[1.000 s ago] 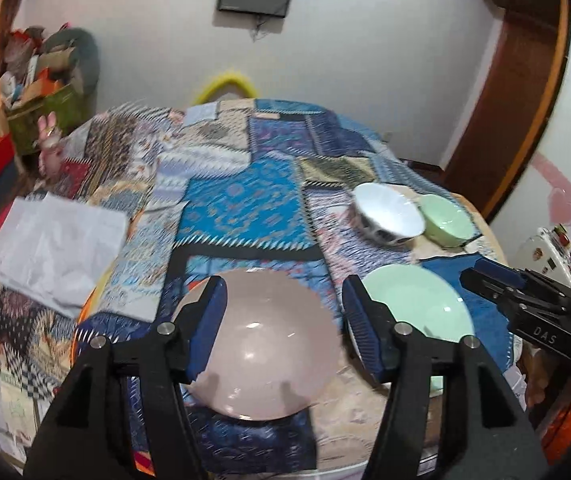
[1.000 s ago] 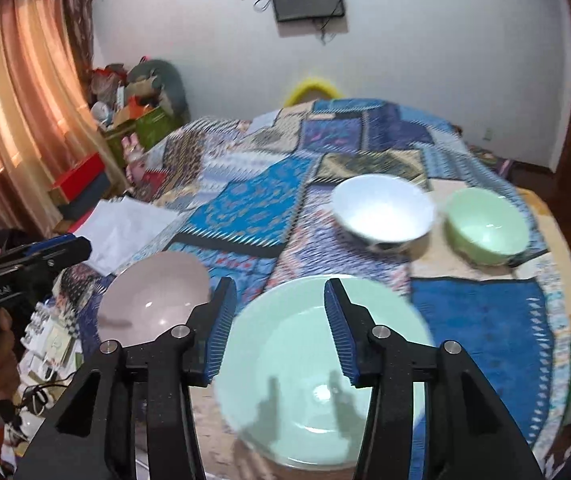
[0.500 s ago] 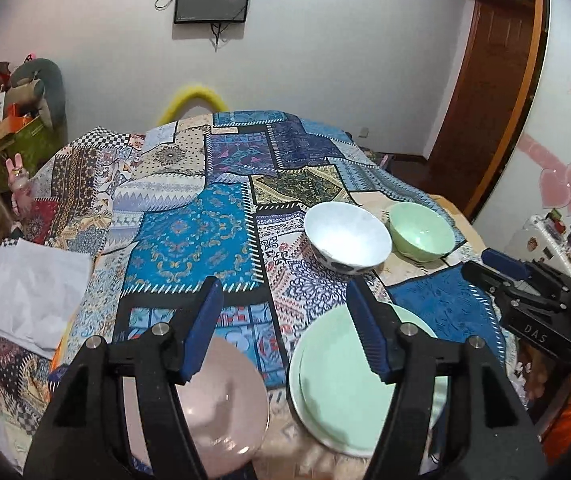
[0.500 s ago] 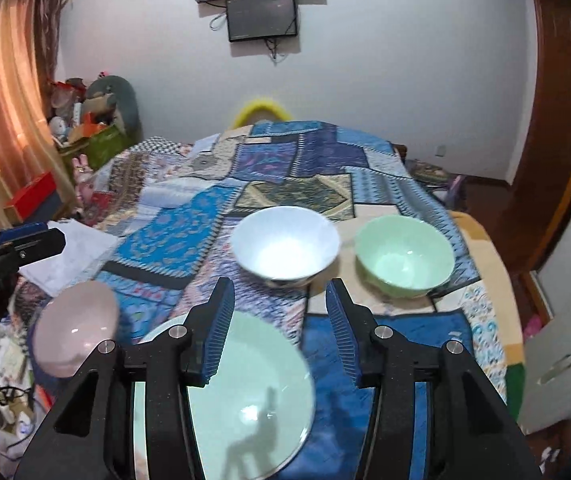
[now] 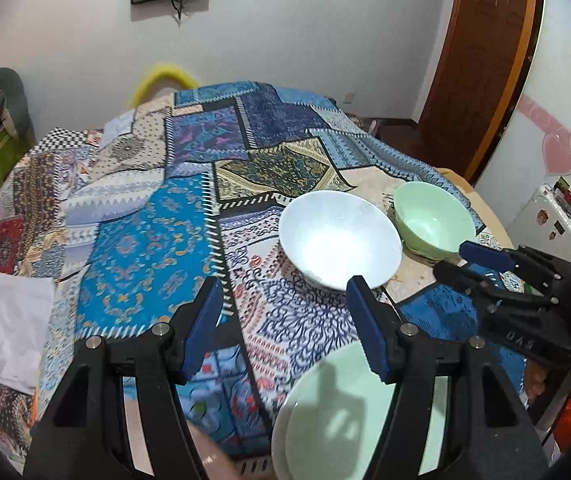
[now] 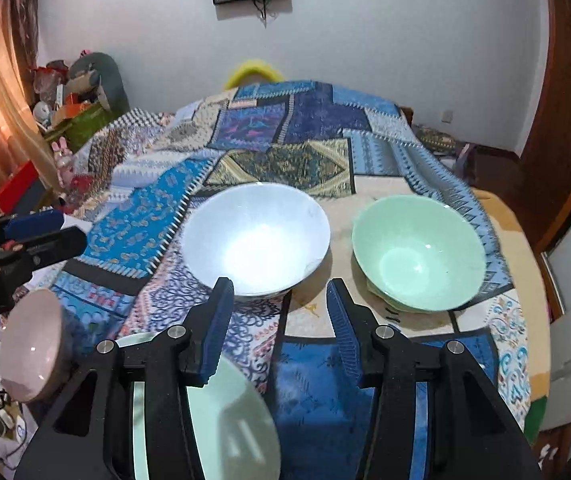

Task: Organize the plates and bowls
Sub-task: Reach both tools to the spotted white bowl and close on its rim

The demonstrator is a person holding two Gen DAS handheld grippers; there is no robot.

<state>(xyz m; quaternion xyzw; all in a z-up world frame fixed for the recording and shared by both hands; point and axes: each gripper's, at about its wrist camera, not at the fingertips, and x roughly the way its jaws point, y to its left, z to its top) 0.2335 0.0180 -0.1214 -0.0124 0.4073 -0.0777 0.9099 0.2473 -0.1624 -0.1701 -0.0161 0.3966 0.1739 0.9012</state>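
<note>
A white bowl (image 5: 339,238) (image 6: 257,236) and a green bowl (image 5: 433,218) (image 6: 417,252) sit side by side on the patchwork tablecloth (image 5: 145,240). A green plate (image 5: 337,420) (image 6: 229,412) lies near the front edge. A pink plate (image 6: 29,348) lies at the left edge, seen only in the right wrist view. My left gripper (image 5: 285,328) is open and empty, above the cloth in front of the white bowl. My right gripper (image 6: 277,328) is open and empty, in front of the gap between the two bowls; it also shows in the left wrist view (image 5: 485,264).
White paper (image 5: 1,328) lies at the table's left edge. Clutter and a stuffed toy (image 6: 93,76) stand at the far left by a curtain. A wooden door (image 5: 481,60) is at the right. A yellow chair back (image 5: 161,76) is behind the table.
Both grippers have moved forward and up from above the plates toward the bowls. The pink plate has slipped out of the left wrist view. Both stayed open.
</note>
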